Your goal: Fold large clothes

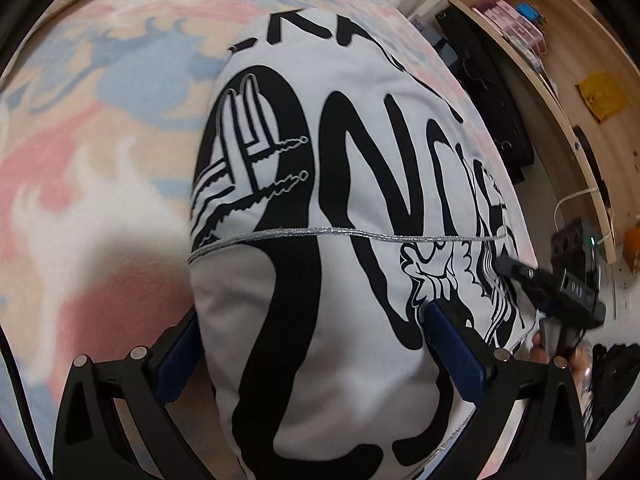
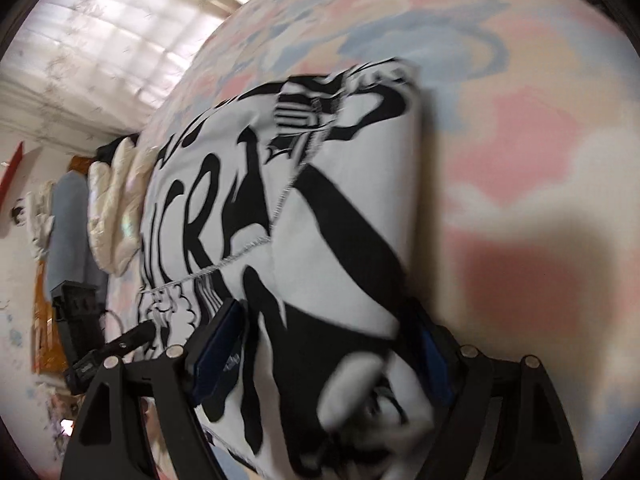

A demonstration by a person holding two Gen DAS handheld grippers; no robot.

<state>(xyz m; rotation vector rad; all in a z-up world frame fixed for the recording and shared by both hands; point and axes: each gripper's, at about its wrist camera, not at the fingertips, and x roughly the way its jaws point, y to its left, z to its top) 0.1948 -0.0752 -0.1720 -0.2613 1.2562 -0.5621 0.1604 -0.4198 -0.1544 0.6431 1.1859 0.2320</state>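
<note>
White sweatshirt (image 1: 352,208) with a black graphic print lies folded on the bed's pastel blanket (image 1: 100,152), silver cord (image 1: 340,234) running across it. Left claw (image 1: 316,344) is spread wide, straddling the near end of the bundle; pads not pinching. Right claw (image 2: 332,348) is also wide, bundle between its pads, no visible squeeze. Looks late in the task. For the next fold: close both on all layers at matching depth, lift level, carry over evenly so the stack doesn't skew.
</note>
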